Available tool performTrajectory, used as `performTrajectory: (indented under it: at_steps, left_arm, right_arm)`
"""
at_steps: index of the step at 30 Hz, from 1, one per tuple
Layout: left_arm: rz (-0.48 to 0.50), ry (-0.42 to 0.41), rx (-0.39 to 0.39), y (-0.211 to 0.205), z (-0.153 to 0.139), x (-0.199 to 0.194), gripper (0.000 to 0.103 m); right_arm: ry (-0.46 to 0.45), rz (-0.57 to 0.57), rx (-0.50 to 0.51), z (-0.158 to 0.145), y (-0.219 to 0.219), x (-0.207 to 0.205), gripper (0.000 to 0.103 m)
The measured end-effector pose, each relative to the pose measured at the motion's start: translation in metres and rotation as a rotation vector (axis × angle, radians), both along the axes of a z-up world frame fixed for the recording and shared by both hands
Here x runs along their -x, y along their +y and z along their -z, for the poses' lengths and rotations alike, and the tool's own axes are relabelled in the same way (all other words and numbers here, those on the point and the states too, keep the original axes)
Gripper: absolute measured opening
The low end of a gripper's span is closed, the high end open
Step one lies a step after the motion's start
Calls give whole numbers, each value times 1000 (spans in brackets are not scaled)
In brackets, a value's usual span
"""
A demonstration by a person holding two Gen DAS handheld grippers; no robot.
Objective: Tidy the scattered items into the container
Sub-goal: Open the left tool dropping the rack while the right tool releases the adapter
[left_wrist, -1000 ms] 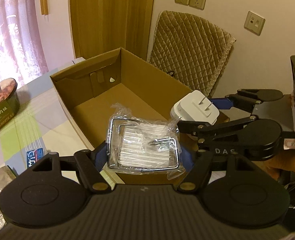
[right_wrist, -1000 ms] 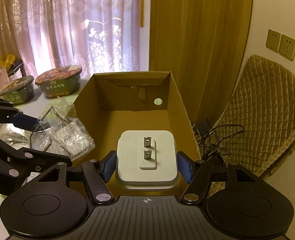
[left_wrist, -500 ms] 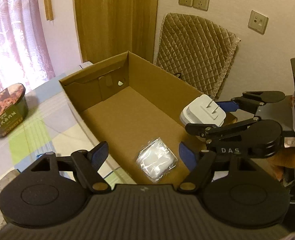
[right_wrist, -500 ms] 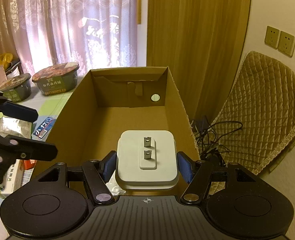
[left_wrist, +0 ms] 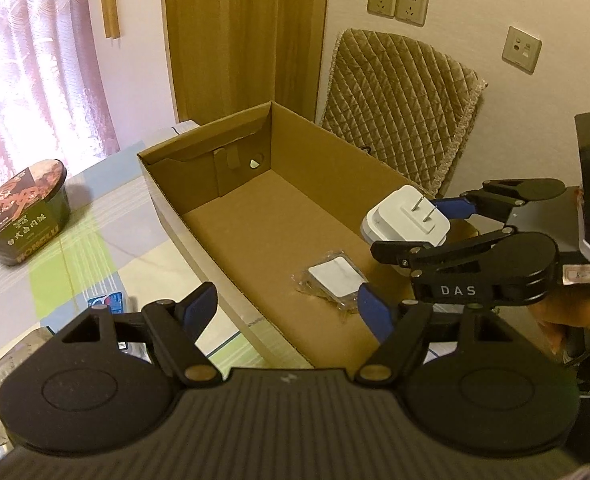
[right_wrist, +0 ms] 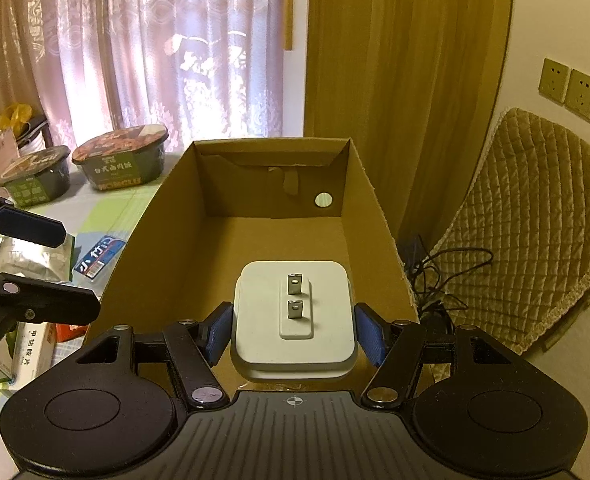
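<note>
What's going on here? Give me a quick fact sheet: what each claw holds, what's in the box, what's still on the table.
left gripper: open, holding nothing
right gripper: shut on white plug adapter, held over the box
cardboard box: open, one plastic-wrapped packet on its floor
table: instant-food bowls, blue packet, foil pouch

You've got a plain brown cardboard box (left_wrist: pixel 231 184), white two-prong plug adapter (right_wrist: pixel 293 320), olive quilted diamond-stitch chair cover (left_wrist: pixel 399 96), green-and-blue checked tabletop (left_wrist: pixel 95 248).
</note>
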State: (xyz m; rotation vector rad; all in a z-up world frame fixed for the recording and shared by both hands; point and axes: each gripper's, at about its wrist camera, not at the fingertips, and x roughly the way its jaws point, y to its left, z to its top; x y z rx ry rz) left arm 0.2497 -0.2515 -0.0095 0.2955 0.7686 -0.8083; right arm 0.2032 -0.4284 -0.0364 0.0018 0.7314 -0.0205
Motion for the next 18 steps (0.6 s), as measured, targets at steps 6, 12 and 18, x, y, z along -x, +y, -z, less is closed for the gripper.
performTrajectory:
  at_steps: [6,12,18]
  left_arm:
    - [-5,-3,0,3,0,0,73]
    - [-12,-4,-9,6,2,-1,76]
    - [-19,1,-8,12,1,-1,76]
  right_arm:
    - [-9,3,-2,-1,0,0,67]
    - [-14,-32,17,-1,6,-1,67]
    - [-15,-17,5,-1,5,-1,67]
